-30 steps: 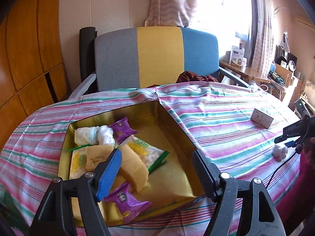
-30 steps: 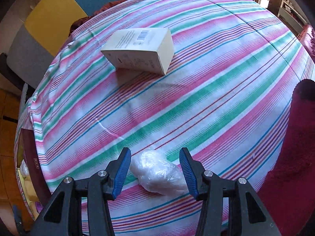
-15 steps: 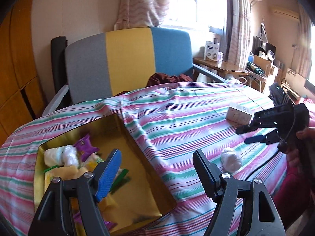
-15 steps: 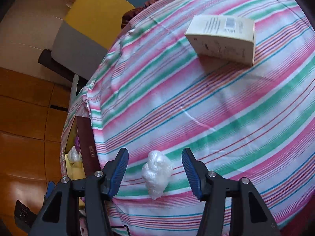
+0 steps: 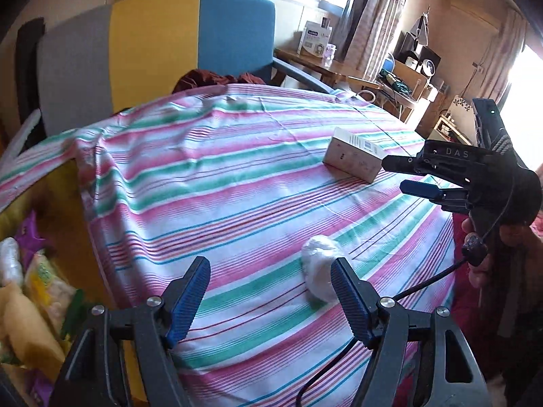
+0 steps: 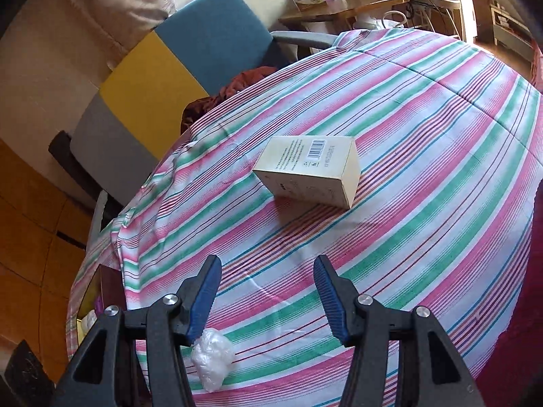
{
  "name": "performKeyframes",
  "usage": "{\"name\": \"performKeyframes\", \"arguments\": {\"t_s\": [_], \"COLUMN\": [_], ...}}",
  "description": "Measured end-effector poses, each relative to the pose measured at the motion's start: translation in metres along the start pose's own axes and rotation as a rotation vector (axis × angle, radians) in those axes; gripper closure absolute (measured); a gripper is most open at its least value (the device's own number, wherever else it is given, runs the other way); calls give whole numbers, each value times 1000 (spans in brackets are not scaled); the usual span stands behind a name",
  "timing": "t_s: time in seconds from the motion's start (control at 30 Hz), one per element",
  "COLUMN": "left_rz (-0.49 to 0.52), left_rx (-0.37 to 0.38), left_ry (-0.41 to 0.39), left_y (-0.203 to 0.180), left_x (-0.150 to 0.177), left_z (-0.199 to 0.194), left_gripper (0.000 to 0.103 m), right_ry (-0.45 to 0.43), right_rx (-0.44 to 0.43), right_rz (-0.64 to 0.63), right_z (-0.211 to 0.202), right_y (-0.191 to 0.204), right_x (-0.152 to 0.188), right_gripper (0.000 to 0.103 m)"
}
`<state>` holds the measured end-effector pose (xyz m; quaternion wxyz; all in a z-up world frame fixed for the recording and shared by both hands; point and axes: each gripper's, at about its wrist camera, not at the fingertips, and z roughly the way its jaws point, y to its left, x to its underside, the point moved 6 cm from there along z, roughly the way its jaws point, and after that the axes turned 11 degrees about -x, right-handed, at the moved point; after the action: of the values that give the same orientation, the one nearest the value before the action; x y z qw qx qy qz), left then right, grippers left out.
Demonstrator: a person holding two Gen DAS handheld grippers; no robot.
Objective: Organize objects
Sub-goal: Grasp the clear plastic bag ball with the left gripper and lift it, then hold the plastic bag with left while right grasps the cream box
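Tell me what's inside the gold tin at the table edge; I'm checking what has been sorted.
The gold tin holds a purple packet, a white wrapped bundle and green-yellow snack packs. Most of its floor is out of frame.

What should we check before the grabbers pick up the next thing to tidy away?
1. Left gripper open and empty: ok, nothing between its fingers.
2. Right gripper open and empty: ok.
3. White plastic wad lined up with the left gripper: not ok, it sits by the right finger, not between both.
4. Cardboard box lined up with the right gripper: ok, straight ahead but not yet reached, lying flat on the striped tablecloth.
5. Room in the yellow tin: cannot tell, only its packed corner shows.
6. Grippers clear of each other: ok, apart.
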<state>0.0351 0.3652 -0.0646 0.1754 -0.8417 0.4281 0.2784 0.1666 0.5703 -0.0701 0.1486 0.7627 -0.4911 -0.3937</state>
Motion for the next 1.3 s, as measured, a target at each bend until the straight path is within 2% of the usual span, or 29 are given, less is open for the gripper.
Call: {"name": "performKeyframes", "arguments": {"t_s": [0.23, 0.33, 0.4, 0.47, 0.5, 0.7, 0.87, 1.13, 1.3], "left_rz": [30, 65, 60, 57, 66, 51, 125, 122, 103], "left_rx": [83, 84, 92, 94, 67, 26, -32, -26, -2], "left_ry": [88, 111, 160, 180, 149, 57, -29, -47, -47], "left_y": [-36, -48, -51, -52, -51, -39, -43, -41, -39], "left_x": [-5, -3, 3, 8, 9, 15, 24, 25, 24], "left_z": [35, 50, 64, 72, 71, 68, 66, 66, 66], "left_gripper": [30, 30, 40, 64, 65, 66, 66, 66, 66], "right_ry": [-7, -6, -12, -12, -11, 10, 35, 100, 165], "right_rx": [-21, -29, -31, -34, -34, -45, -35, -7, 26], "right_rz": [28, 30, 31, 40, 43, 39, 51, 60, -12], "right_z": [-3, -3, -5, -4, -4, 0, 4, 16, 24], "right_y": [-3, -2, -2, -4, -4, -2, -5, -10, 1], "right_x": [0, 1, 0, 0, 0, 3, 6, 15, 18], "right_gripper": [46, 46, 46, 46, 46, 46, 46, 46, 46]}}
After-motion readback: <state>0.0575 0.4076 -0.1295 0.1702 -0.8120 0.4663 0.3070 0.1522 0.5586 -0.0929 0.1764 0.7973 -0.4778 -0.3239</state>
